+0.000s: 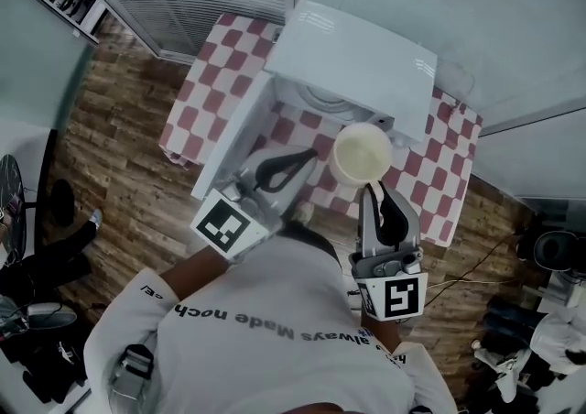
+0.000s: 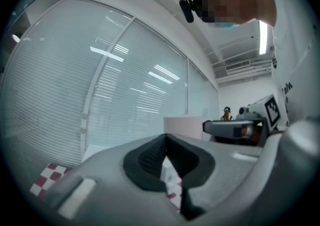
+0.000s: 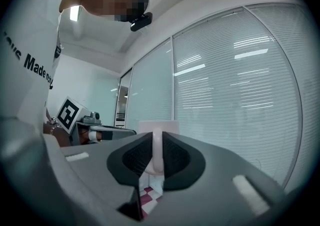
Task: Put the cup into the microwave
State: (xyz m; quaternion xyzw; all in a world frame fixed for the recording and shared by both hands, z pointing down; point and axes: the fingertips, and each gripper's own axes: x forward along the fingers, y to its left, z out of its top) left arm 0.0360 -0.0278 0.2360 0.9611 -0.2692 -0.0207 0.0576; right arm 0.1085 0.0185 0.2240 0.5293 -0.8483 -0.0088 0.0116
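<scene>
Right hand-held gripper [image 1: 374, 190] clamps the cup [image 1: 362, 154] by its handle before the microwave [image 1: 352, 59]; left hand-held gripper [image 1: 309, 157], closed empty, beside the door [image 1: 231, 137].

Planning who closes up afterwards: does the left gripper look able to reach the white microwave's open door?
Likely yes: the left gripper, jaws together and empty, sits right beside the open white door, nothing between.

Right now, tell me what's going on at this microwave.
A person stands over a white microwave on a checkered tablecloth. Its door is swung open to the left. The right gripper is clamped on the handle of a pale cup, holding it just in front of the open cavity, not yet inside. The left gripper is shut and empty, close beside the door.
</scene>
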